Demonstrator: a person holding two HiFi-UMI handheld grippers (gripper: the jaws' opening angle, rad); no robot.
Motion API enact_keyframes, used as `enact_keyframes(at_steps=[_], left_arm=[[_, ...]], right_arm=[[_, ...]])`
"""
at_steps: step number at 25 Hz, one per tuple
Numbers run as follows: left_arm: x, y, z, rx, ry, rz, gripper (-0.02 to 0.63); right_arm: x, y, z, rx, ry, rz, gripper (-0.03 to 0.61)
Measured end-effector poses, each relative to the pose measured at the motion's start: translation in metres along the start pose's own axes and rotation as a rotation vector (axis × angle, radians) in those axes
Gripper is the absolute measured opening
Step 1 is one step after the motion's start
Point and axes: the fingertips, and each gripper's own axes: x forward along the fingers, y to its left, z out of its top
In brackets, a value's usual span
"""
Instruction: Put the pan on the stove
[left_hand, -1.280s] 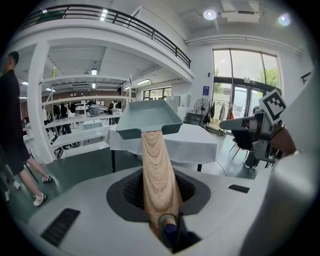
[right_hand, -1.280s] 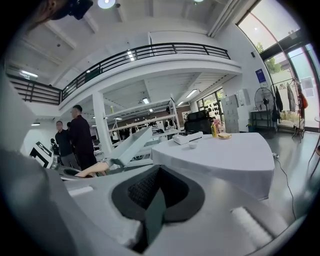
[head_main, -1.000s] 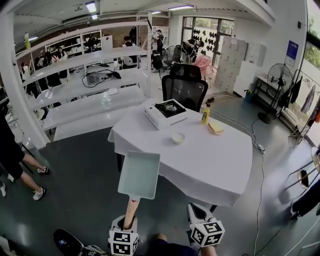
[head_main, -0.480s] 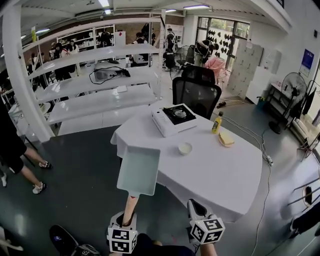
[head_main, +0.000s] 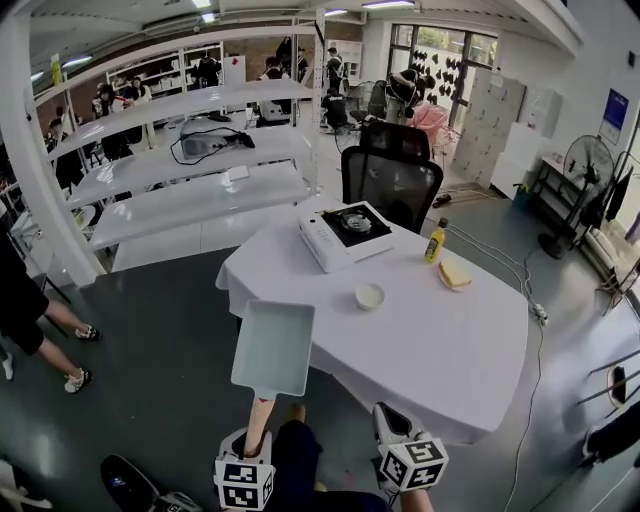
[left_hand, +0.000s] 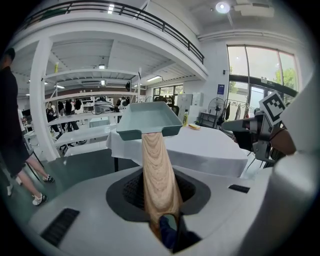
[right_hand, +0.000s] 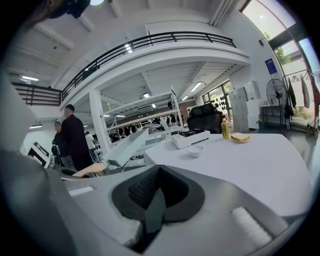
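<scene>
Currently pinching the wooden handle (left_hand: 157, 170) of the pan (head_main: 273, 347) with the left gripper (head_main: 253, 448), jaws clamped tight on the wood near its lower end. Holds the pan in the air at lower centre-left of the head view, over the dark floor, just off the near-left edge of the table (head_main: 450, 350). Not touching the white cloth. Fills the middle of the left gripper view: handle rising from the jaws, grey-green rectangular body at the top, roughly level.

At bottom centre-right of the head view, the right gripper (head_main: 397, 432), beside the left one but apart. Jaws pressed together in the right gripper view, with nothing between them.

Up at centre frame, on the far-left corner of the table, the stove (head_main: 346, 233): white casing, black top, well apart from the pan. Below and right of it on the cloth, a small white bowl (head_main: 369, 296). Right of the stove, a yellow bottle (head_main: 435, 242) and just beside it a yellowish block (head_main: 455, 273). Behind the table, a black chair (head_main: 390, 180). Upper left, long white shelves (head_main: 190, 150), with people in the background behind them. At the left edge, a person's legs (head_main: 55, 340).
</scene>
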Motion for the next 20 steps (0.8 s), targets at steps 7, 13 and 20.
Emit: enact_keyframes(at_steps=[7,13,20], left_arm=[[0.056,0.022,0.044,0.016,-0.005,-0.037,0.094],[0.113,0.059,0.107,0.051,-0.02,-0.067,0.094],[0.182,0.113,0.178,0.092,-0.037,-0.103,0.095]], right_arm=[[0.055,-0.017,0.025,0.0,0.001,-0.035,0.0],[0.129,-0.024,0.077,-0.006,-0.029,-0.056,0.0],[0.218,-0.028,0.118,0.0,-0.045,-0.088,0.0]])
